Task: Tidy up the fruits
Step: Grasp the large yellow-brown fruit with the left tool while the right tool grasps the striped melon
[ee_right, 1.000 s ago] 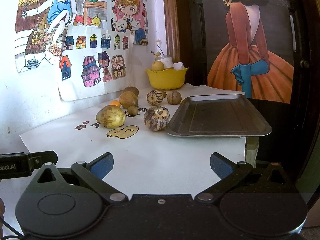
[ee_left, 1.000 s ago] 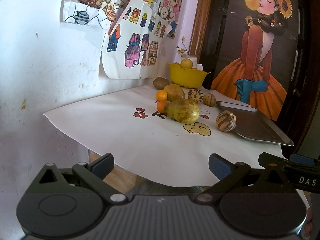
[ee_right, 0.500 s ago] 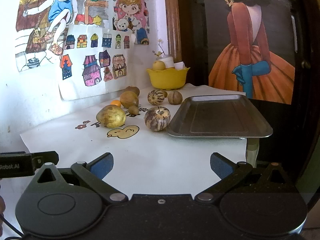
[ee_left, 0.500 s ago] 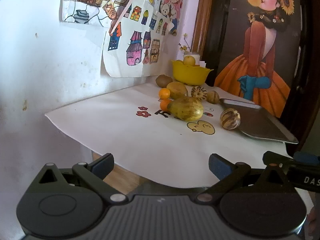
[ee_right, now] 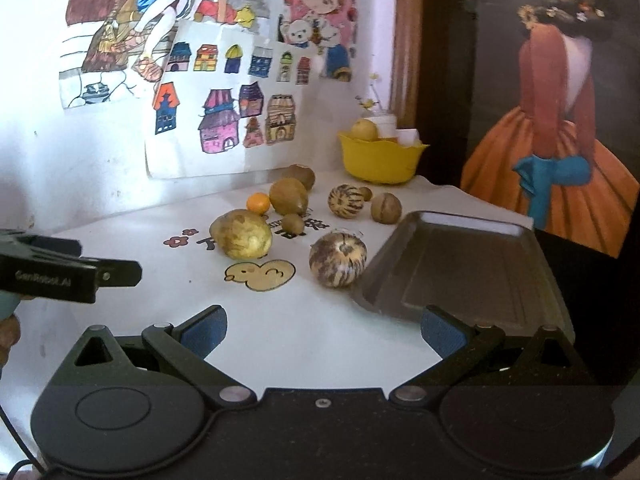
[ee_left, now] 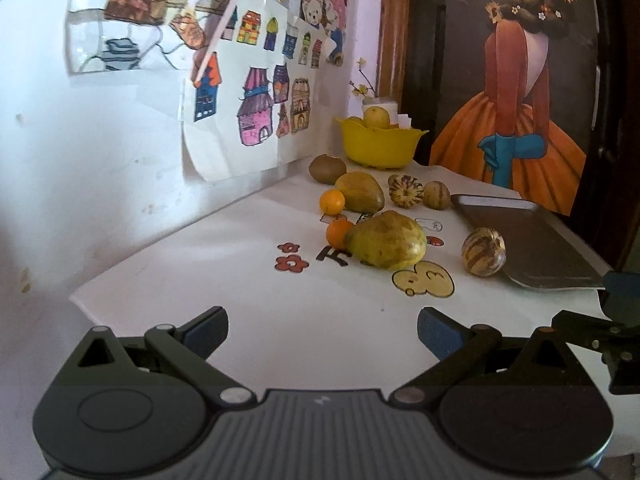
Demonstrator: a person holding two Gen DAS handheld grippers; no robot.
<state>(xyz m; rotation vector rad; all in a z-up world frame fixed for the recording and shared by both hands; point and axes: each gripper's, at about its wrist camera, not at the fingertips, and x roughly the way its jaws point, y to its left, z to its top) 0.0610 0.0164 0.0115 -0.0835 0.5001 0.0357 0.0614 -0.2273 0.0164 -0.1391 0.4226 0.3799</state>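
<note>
Fingers of my left gripper and right gripper, spread and empty, have neared the striped fruit beside the tray; picking begins.

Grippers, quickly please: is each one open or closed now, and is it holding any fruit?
Left gripper: open, holding nothing.
Right gripper: open, holding nothing.

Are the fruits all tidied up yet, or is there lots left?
Lots left. The metal tray is bare, and only the yellow bowl holds a fruit. Both claws, left and right, are open, holding nothing. The striped melon sits nearest the tray.
</note>
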